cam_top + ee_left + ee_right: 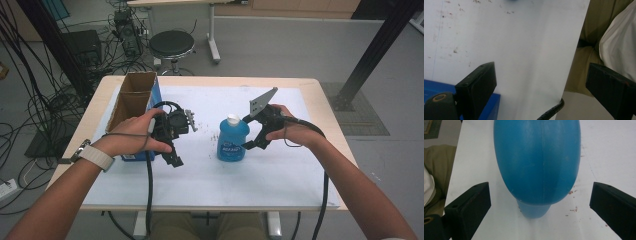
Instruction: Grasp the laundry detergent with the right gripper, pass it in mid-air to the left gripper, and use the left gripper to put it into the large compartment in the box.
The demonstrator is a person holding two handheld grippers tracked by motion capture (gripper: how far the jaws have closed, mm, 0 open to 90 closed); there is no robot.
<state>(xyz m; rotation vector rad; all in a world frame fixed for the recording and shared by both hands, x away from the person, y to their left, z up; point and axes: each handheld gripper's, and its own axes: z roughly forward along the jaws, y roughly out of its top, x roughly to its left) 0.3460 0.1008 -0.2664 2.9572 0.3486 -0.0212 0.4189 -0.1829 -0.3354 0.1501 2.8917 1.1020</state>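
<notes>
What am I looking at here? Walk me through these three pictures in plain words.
A person sits at a table and holds a hand-operated two-jaw gripper in each hand; there is no robot arm. The high view looks down from above. The other two come from small cameras riding on the grippers, looking along their black jaws.

On the white sheet stands a blue bottle with a white cap. A blue cardboard box, open on top, sits at the left.

The right gripper is at the bottle; in its own view the jaws stand wide apart on either side of the bottle, not squeezing it. The left gripper is open and holds nothing, pointing at the sheet's near edge.
</notes>
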